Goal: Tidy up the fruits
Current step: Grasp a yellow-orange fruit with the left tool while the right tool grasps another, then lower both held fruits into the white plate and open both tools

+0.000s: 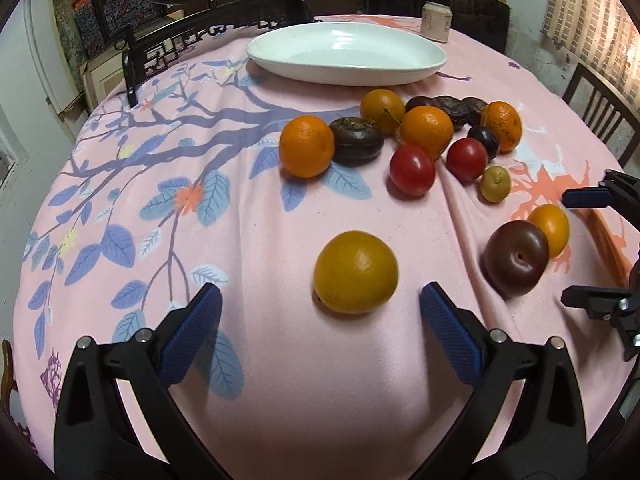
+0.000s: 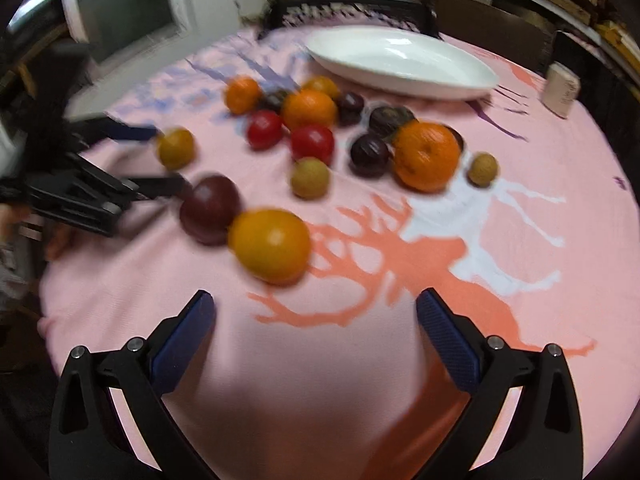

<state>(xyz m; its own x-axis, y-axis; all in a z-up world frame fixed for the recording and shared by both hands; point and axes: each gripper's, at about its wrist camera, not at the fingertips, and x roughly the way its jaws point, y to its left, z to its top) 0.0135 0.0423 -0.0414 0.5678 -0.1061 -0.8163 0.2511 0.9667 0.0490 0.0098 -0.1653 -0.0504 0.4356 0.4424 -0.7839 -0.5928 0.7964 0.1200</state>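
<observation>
My left gripper (image 1: 320,300) is open and empty, with a yellow-orange fruit (image 1: 355,272) on the pink cloth just ahead between its fingertips. My right gripper (image 2: 316,300) is open and empty; another yellow-orange fruit (image 2: 270,245) and a dark plum (image 2: 210,208) lie just ahead of it to the left. Oranges (image 1: 306,145), red fruits (image 1: 412,169), dark plums and small yellow-green fruits (image 1: 495,183) cluster mid-table. An empty white oval dish (image 1: 348,54) stands at the far side. The right gripper also shows at the right edge of the left wrist view (image 1: 592,248), and the left gripper at the left of the blurred right wrist view (image 2: 160,160).
A small pale can (image 1: 436,21) stands beyond the dish at the back right. Dark wooden chairs (image 1: 160,56) ring the round table's far edge and right side. The pink cloth (image 1: 160,184) has folds near the fruits.
</observation>
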